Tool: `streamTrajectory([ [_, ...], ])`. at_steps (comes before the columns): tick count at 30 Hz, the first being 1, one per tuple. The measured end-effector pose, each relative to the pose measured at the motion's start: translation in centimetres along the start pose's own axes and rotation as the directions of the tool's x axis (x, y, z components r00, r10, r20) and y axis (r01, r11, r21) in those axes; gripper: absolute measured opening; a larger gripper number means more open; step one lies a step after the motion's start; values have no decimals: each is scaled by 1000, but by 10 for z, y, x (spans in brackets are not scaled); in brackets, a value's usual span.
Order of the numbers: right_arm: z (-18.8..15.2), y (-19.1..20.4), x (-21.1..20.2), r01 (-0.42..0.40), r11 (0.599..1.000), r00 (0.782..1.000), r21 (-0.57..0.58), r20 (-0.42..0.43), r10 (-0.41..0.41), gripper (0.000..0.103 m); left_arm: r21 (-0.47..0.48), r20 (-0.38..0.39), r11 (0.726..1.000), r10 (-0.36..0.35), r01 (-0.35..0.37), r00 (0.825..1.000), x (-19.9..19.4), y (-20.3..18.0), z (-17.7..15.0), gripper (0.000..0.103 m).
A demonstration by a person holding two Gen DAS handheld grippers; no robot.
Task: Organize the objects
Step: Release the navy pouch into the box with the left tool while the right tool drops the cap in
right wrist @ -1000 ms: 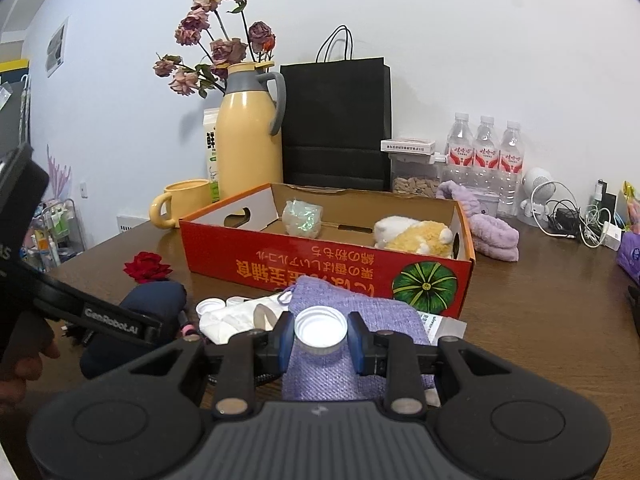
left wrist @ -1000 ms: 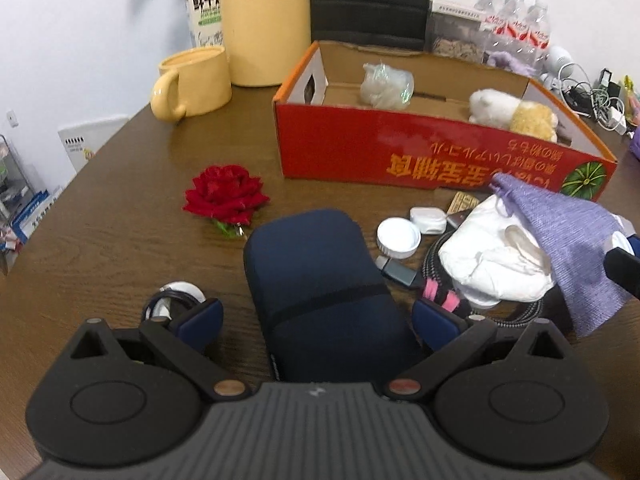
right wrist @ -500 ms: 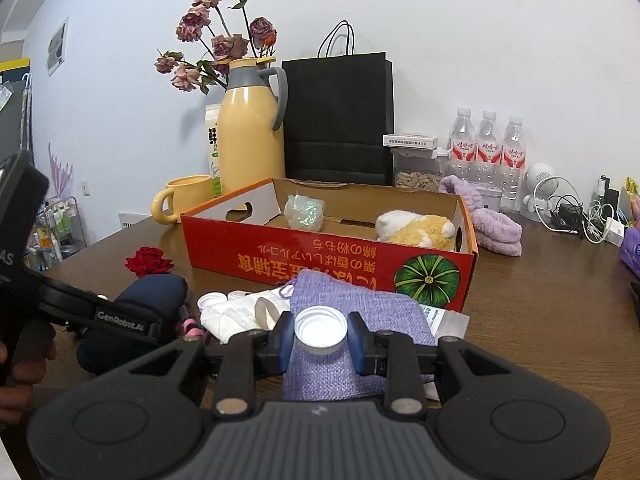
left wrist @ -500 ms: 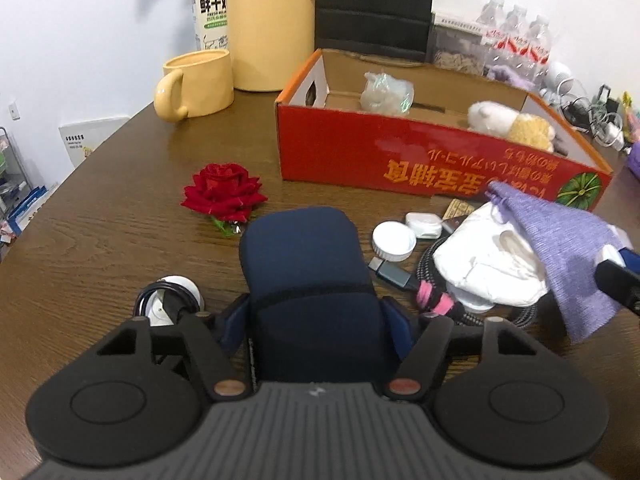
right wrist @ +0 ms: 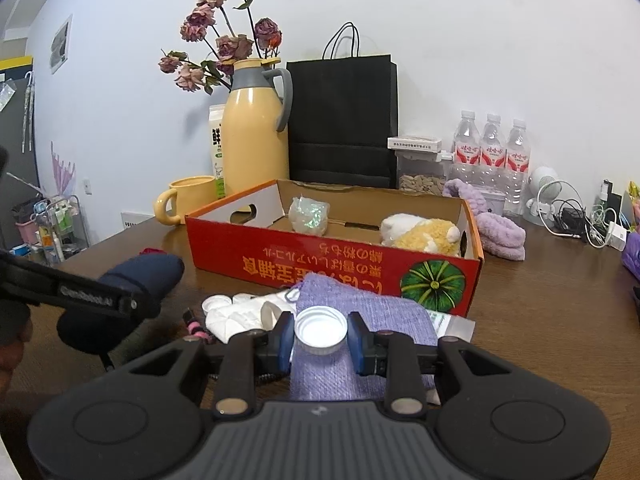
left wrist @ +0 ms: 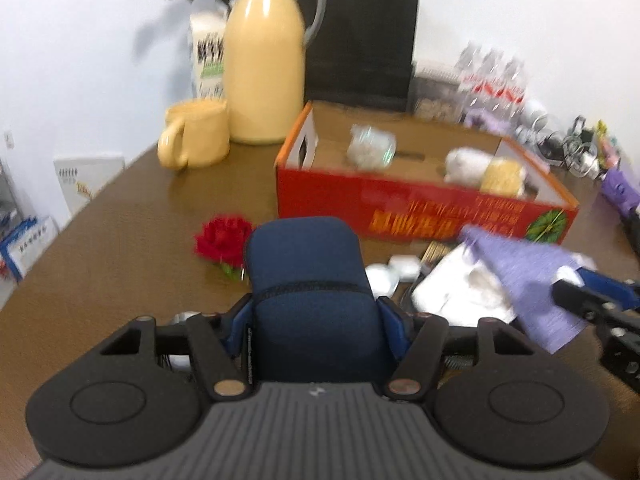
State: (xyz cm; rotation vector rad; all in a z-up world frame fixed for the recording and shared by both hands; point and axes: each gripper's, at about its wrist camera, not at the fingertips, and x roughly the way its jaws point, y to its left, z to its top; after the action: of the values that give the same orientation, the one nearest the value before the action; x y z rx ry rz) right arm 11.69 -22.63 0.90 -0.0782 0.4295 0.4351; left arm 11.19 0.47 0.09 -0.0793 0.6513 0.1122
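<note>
My left gripper (left wrist: 314, 330) is shut on a dark blue soft pouch (left wrist: 308, 280) and holds it tilted up off the brown table; the pouch also shows in the right wrist view (right wrist: 136, 280). My right gripper (right wrist: 321, 338) is shut on a white round cap (right wrist: 321, 330), held above a purple cloth (right wrist: 360, 316). An open red cardboard box (left wrist: 420, 216) stands behind, also in the right wrist view (right wrist: 320, 264). It holds a shiny wrapped bundle (right wrist: 309, 216) and a white-and-yellow plush toy (right wrist: 420, 234).
A red fabric rose (left wrist: 222, 238), a white cloth (left wrist: 460, 292), small white lids (left wrist: 384, 276) and a cable lie before the box. Yellow mug (left wrist: 196, 138), yellow flask (left wrist: 264, 76), black bag (right wrist: 344, 120), water bottles (right wrist: 492, 148) and chargers (right wrist: 576, 216) stand at the back.
My left gripper closed on the blue pouch and lifted it towards the box. My right gripper kept its hold on the white cap and barely moved.
</note>
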Motion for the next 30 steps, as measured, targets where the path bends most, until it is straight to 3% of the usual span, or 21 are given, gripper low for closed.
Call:
streamTrajectory([
  [9, 43, -3, 18, 7, 1000, 996, -25, 85, -5, 27, 44, 135, 998, -60, 55, 989, -12, -15, 52, 65],
  [18, 97, -10, 60, 7, 1000, 988, -30, 151, -3, 27, 77, 219, 995, -80, 64, 972, 23, -42, 107, 66],
  [23, 114, -12, 97, 26, 999, 992, -41, 125, -21, 27, 91, 218, 996, -39, 20, 975, 63, -50, 124, 66],
  [30, 111, -25, 152, 39, 999, 999, -32, 11, -39, 27, 99, 181, 995, -21, 3, 983, 111, -46, 127, 66],
])
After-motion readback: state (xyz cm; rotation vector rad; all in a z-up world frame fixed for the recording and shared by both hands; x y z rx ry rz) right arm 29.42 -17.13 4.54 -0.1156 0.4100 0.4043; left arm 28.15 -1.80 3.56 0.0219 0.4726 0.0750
